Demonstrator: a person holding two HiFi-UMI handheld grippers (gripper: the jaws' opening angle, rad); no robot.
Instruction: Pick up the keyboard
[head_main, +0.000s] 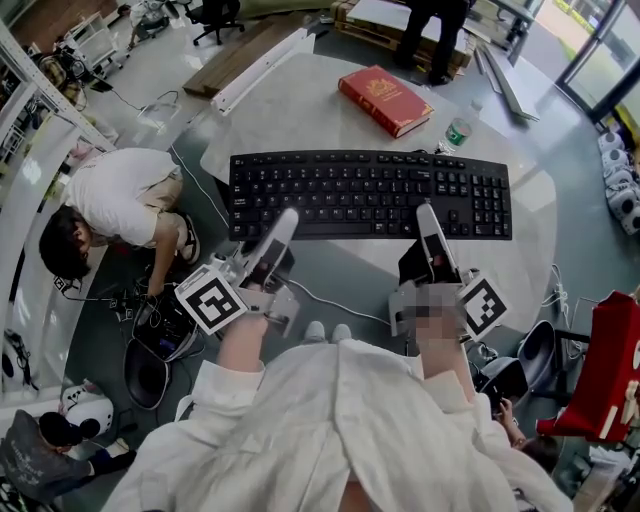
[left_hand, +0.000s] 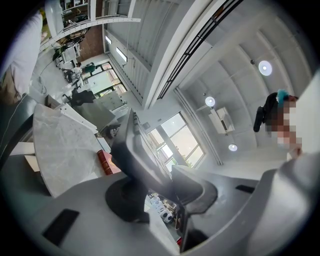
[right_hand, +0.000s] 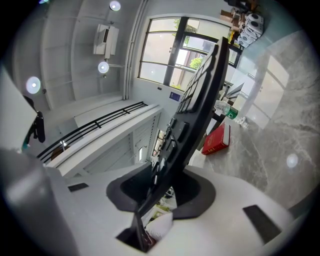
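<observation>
White shirt (head_main: 340, 430); left tool (head_main: 285, 222), right tool (head_main: 428, 215) on long black keyboard (head_main: 370, 190)

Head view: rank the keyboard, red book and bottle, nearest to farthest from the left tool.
1. keyboard: gripped by the left tool at its near edge.
2. red book: beyond the keyboard's far edge.
3. bottle: farther right, just right of the book.

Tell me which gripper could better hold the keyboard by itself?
Probably the right gripper: it clamps the keyboard nearer its middle, while the left gripper clamps closer to one end.
</observation>
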